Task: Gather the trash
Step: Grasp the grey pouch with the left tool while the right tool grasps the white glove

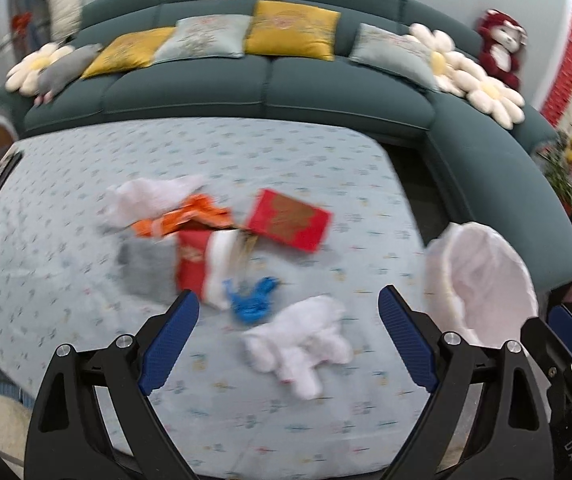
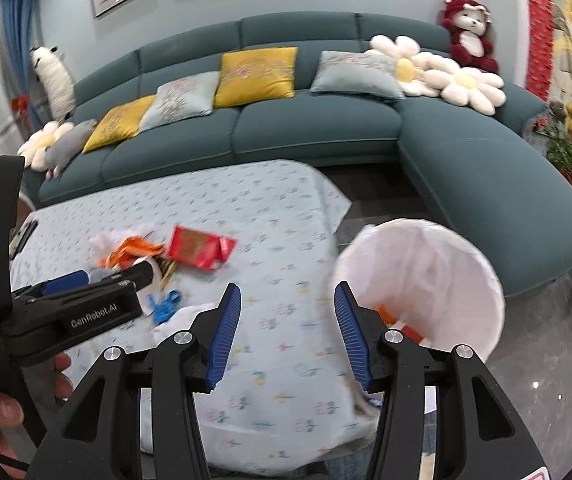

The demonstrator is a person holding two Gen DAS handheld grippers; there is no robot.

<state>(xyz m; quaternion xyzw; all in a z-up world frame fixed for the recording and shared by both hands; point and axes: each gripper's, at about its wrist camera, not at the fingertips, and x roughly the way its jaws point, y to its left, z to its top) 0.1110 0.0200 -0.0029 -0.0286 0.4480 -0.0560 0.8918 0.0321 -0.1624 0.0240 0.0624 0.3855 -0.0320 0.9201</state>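
Note:
Trash lies on a table with a light blue patterned cloth (image 1: 286, 160): a crumpled white tissue (image 1: 302, 340), a blue scrap (image 1: 251, 300), a red and white packet (image 1: 201, 268), an orange wrapper (image 1: 181, 220), a red box (image 1: 290, 224), a grey piece (image 1: 141, 268) and a white bag (image 1: 145, 196). My left gripper (image 1: 289, 312) is open and empty, just above the tissue. My right gripper (image 2: 288, 300) is open and empty over the table's right edge. A white-lined bin (image 2: 438, 264) stands right of the table with orange trash (image 2: 390, 314) inside.
A teal corner sofa (image 2: 310, 128) with cushions and plush toys runs behind and to the right of the table. A dark flat object (image 2: 23, 234) lies at the table's far left. Potted plants (image 2: 570, 156) stand at the far right.

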